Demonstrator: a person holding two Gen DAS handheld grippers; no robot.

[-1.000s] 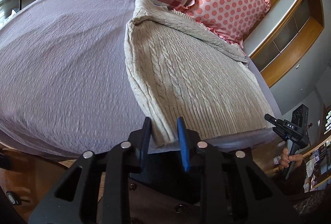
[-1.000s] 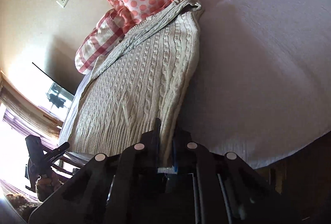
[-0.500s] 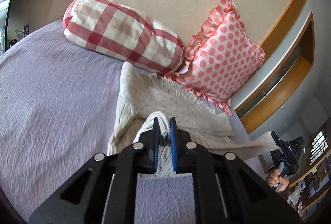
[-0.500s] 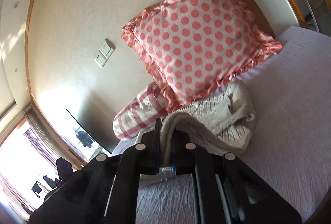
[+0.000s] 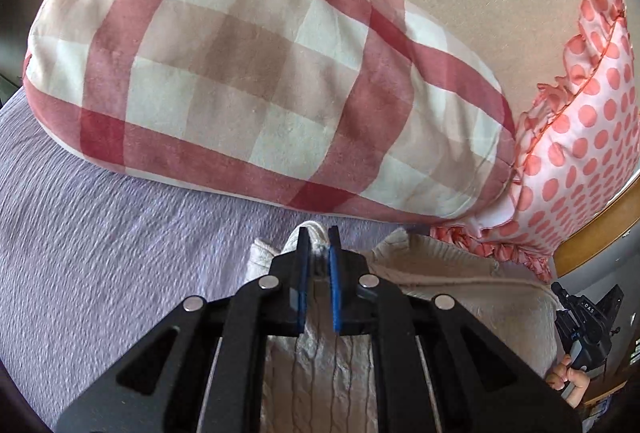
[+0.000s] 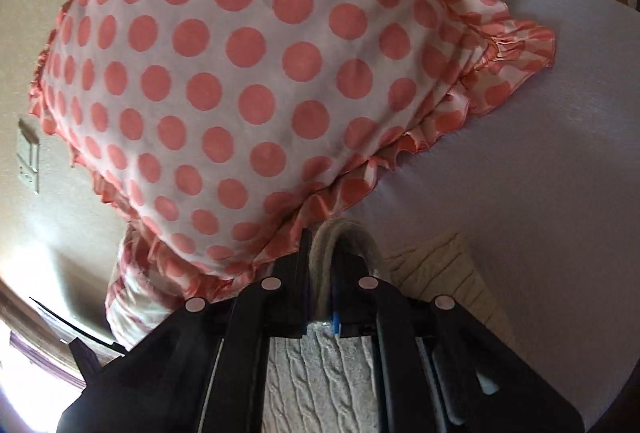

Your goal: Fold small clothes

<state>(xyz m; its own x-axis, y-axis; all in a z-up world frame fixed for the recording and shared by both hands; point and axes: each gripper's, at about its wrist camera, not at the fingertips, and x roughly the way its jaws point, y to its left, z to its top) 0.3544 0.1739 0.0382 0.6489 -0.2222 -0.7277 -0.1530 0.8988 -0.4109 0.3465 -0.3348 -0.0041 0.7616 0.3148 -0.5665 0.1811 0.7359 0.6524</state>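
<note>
A beige cable-knit sweater point(image 5: 448, 273) lies on the lilac bedspread point(image 5: 100, 233), folded over on itself. My left gripper point(image 5: 319, 237) is shut on the sweater's hem and holds it over the far end, just short of the checked pillow. My right gripper point(image 6: 322, 245) is shut on the other hem corner of the sweater point(image 6: 436, 273), right under the frill of the polka-dot pillow. The right gripper also shows at the right edge of the left wrist view point(image 5: 580, 317), held by a hand.
A red-and-white checked bolster pillow point(image 5: 260, 73) and a pink polka-dot frilled pillow point(image 6: 240, 73) lean against the beige wall at the head of the bed. A wooden headboard edge point(image 5: 600, 229) runs to the right. Wall sockets point(image 6: 28, 157) sit on the left.
Both grippers have carried the sweater's hem forward from the foot of the bed to the pillows, folding the sweater in half. The left gripper shut on the hem along the way.
</note>
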